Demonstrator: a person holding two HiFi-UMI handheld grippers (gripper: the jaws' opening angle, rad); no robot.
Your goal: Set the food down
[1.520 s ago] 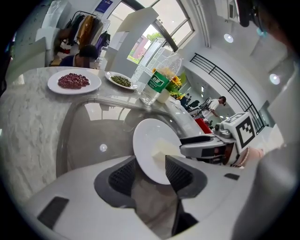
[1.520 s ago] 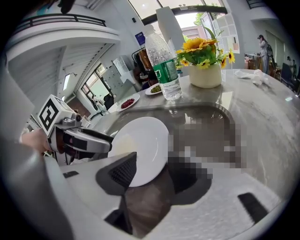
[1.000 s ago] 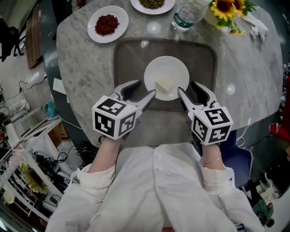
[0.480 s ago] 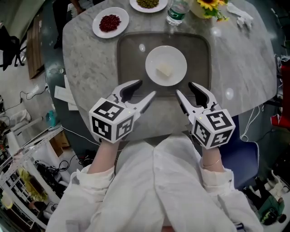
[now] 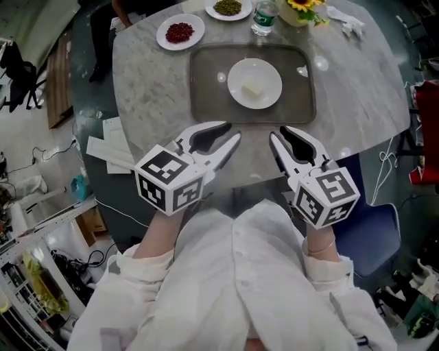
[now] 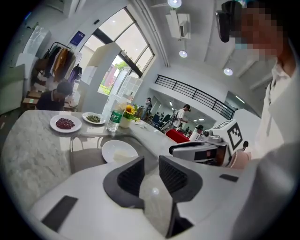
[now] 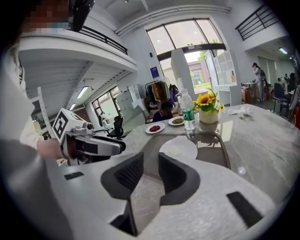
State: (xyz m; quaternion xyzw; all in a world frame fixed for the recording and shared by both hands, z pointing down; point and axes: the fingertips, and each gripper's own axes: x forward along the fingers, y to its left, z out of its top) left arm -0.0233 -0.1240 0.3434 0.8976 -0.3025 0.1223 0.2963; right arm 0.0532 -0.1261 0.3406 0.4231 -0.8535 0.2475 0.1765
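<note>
A bright, high-ceilinged hall with tall windows and a railed balcony lay behind a rounded grey marble table (image 5: 151, 82), and cables, papers and a wire rack cluttered the floor to its left. A dark rectangular tray (image 5: 206, 103) sat on the table toward its far edge, roughly midway between the left and right edges. On the tray stood a white plate (image 5: 269, 74), and on that plate lay the food (image 5: 253, 88), a small pale block a little nearer than the plate's middle. No gripper touched it.

Along the far edge stood a plate of red beans (image 5: 163, 35) at the left, then a plate of green beans (image 5: 210, 9), a water bottle (image 5: 261, 19) and a vase of sunflowers (image 5: 296, 15) beyond the tray's far rim.

Both grippers hung over the table's near edge, well apart from the tray and pointing toward it. The left gripper (image 5: 232, 134) had just been closing its jaws. They stood narrowly apart with nothing between them, only the table top showing through the gap. The right gripper (image 5: 278, 135) had likewise just been closing its jaws, which were slightly apart and empty. The person's white sleeves (image 5: 158, 264) reached back from the two marker cubes.
</note>
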